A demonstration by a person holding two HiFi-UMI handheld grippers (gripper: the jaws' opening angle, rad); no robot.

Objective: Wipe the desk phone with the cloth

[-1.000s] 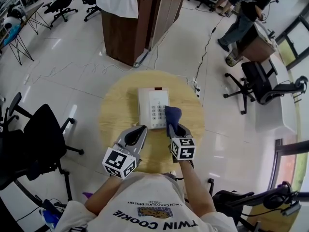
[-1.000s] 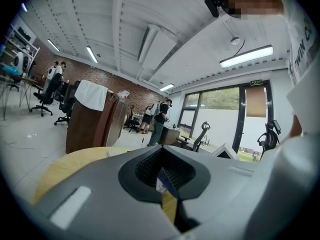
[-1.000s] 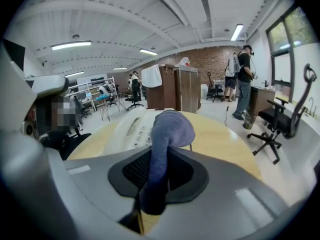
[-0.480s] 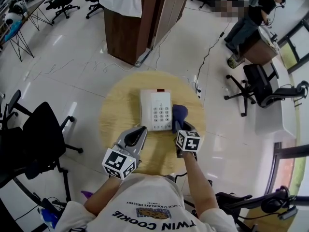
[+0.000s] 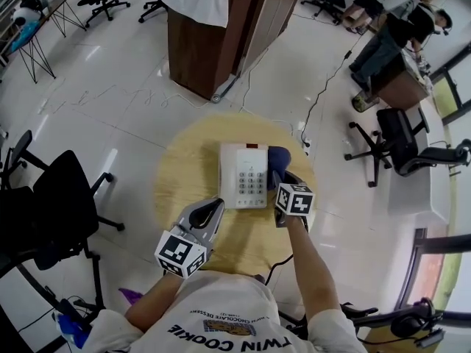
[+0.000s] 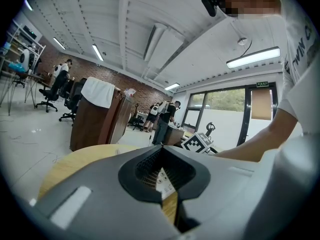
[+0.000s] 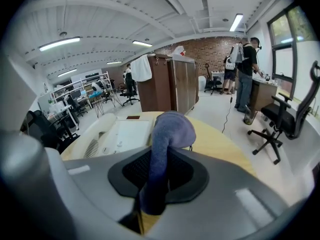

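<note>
Right gripper (image 5: 281, 178) pinches the blue cloth (image 5: 278, 157) right by the desk phone (image 5: 245, 175)'s right edge, mid-desk (image 5: 184, 175). Left gripper (image 5: 212, 207) is pressed together and empty. Nothing braces the phone, so I reckon a hard swipe could shove it.

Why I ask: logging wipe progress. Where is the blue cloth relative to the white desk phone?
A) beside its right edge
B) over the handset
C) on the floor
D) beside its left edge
A: the blue cloth, held by the right gripper, sits beside the right edge of the white desk phone.

White tiled floor (image 5: 88, 116), wooden cabinet (image 5: 221, 35), office chairs (image 5: 401, 134)
</note>
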